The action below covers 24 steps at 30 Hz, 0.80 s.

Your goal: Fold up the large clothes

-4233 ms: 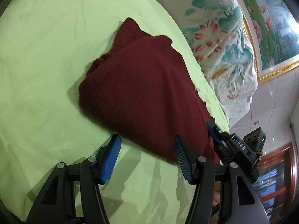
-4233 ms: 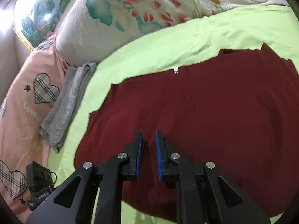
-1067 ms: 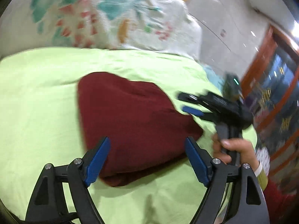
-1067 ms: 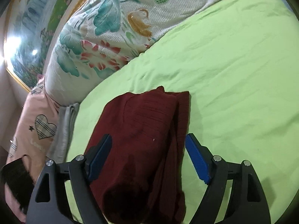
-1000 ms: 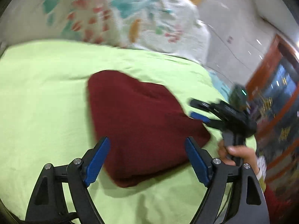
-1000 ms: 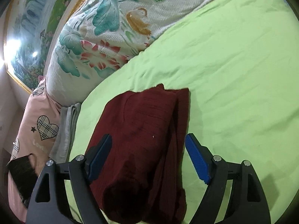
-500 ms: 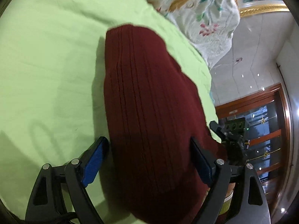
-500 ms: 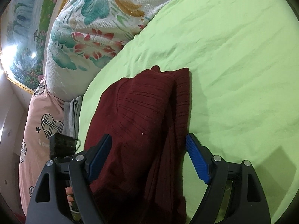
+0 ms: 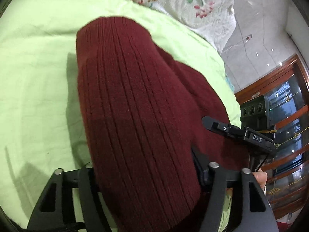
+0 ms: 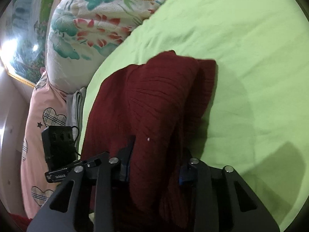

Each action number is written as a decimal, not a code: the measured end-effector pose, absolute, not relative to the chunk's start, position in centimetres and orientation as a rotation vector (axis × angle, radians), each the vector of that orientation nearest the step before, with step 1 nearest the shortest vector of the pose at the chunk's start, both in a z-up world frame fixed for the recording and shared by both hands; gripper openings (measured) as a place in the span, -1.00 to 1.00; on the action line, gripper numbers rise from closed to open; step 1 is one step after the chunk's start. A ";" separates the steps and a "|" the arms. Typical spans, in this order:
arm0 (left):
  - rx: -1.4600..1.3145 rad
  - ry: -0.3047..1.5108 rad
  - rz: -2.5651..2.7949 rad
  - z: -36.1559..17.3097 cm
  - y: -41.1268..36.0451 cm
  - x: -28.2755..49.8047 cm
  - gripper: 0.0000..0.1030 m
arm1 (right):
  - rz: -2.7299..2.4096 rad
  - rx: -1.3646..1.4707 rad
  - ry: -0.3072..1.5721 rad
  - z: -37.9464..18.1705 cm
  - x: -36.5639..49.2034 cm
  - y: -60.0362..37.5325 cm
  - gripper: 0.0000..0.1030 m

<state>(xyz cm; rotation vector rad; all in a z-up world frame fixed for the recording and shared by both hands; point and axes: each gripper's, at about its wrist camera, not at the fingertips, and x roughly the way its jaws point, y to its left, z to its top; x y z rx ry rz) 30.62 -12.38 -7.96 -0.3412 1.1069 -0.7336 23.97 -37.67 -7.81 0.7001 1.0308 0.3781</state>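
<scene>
A folded dark red ribbed sweater (image 9: pixel 135 104) lies on the light green bed sheet (image 9: pixel 34 61). My left gripper (image 9: pixel 144 172) straddles its near end, jaws wide, the thick bundle filling the gap between them. In the right wrist view the sweater (image 10: pixel 150 104) also fills the gap of my right gripper (image 10: pixel 154 166), whose blue-padded fingers (image 10: pixel 126 160) press against its sides. The right gripper also shows in the left wrist view (image 9: pixel 239 133), at the sweater's right edge. The fingertips of both grippers are mostly hidden by the knit.
A floral quilt (image 10: pixel 87 31) is piled along the bed's far side. A pink pillow with plaid hearts (image 10: pixel 38 127) and a folded grey garment (image 10: pixel 76 104) lie beside it. A wooden glass-fronted cabinet (image 9: pixel 285 127) stands past the bed edge. The sheet right of the sweater (image 10: pixel 251 77) is bare.
Both grippers have moved forward onto the sweater's near end, so the bundle now sits between the jaws. The jaws have narrowed against the bundle.
</scene>
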 end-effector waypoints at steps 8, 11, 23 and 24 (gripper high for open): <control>-0.345 1.018 -0.683 -4.2 -7.8 26.5 0.06 | 0.470 0.648 0.982 -3.8 22.4 -32.0 -0.43; -0.346 0.993 -0.621 -2.7 -3.1 24.6 0.06 | 0.572 0.659 0.985 -4.0 22.9 -27.6 -0.43; -0.359 1.048 -0.404 -5.8 10.1 22.4 0.17 | 0.689 0.634 1.110 -9.8 25.0 -14.3 -0.35; -0.378 1.027 -0.413 -6.1 10.3 22.5 0.21 | 0.678 0.631 1.119 -10.3 25.0 -14.2 -0.33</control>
